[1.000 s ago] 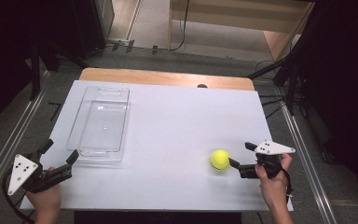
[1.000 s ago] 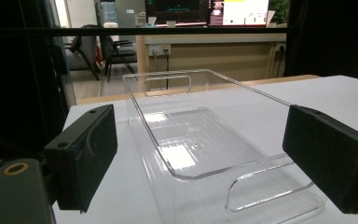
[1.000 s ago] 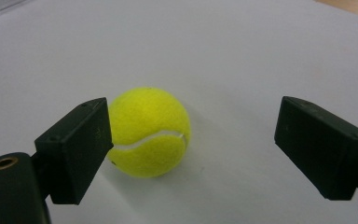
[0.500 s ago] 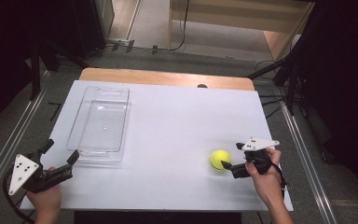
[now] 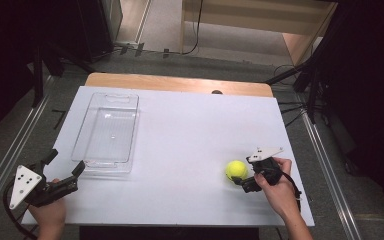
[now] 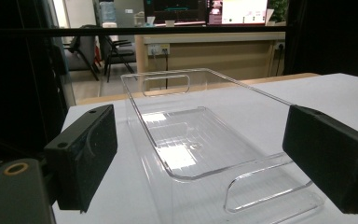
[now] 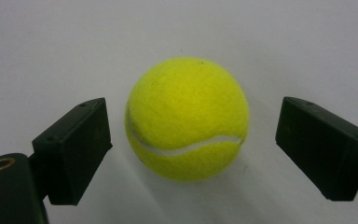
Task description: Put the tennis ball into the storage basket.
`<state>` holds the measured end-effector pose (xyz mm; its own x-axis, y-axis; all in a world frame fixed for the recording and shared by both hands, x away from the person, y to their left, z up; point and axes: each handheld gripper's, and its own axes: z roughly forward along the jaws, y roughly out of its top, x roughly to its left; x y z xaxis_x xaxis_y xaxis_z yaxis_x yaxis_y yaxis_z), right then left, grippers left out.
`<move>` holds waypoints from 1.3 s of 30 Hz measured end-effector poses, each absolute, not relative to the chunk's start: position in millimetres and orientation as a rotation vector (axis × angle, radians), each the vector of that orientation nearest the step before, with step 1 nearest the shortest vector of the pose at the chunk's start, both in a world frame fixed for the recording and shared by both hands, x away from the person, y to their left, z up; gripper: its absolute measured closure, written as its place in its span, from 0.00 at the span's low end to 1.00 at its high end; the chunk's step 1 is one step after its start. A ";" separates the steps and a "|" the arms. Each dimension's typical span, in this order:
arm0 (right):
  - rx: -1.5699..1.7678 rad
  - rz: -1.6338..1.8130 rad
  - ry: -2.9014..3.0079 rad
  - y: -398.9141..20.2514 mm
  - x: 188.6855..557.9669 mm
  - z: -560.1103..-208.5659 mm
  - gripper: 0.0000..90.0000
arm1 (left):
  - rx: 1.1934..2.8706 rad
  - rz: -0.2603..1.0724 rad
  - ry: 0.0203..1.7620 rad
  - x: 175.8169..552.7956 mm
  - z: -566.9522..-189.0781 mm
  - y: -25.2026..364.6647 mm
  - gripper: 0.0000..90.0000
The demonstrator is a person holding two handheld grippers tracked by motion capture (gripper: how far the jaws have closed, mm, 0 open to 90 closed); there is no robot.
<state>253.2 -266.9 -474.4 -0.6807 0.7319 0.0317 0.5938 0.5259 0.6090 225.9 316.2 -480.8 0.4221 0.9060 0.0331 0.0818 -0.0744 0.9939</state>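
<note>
A yellow tennis ball [image 5: 236, 170] rests on the white table [image 5: 180, 125] toward its near right. My right gripper [image 5: 245, 172] is held low just right of it, open. In the right gripper view the ball [image 7: 186, 119] lies between the two black jaws of the right gripper [image 7: 193, 135], with a gap on each side, so neither pad touches it. At the near left corner my left gripper [image 5: 66, 161] is open and holds nothing. It faces the short end of a clear plastic tray [image 5: 130, 130], whose rim [image 6: 205, 72] shows beyond the left gripper [image 6: 200, 149].
The tray has nothing in it and stands lengthwise on the left half of the table. A wooden strip [image 5: 180, 84] borders the far edge. Metal rails run along both sides of the table, and cables lie on the floor beyond it.
My right gripper has slid left across the table up to the ball, which now sits between its jaws. The ball, the tray and the left gripper have kept still.
</note>
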 end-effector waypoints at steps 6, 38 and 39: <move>1.099 0.828 2.585 -260.3 257.0 -476.1 0.14 | 1.494 0.872 0.920 225.9 -480.8 316.2 0.12; 1.143 0.750 2.689 -251.7 272.6 -482.4 0.26 | 1.493 0.870 0.920 225.8 -480.8 316.3 0.12; 1.143 0.750 2.689 -251.7 272.6 -482.4 0.26 | 1.493 0.870 0.920 225.8 -480.8 316.3 0.12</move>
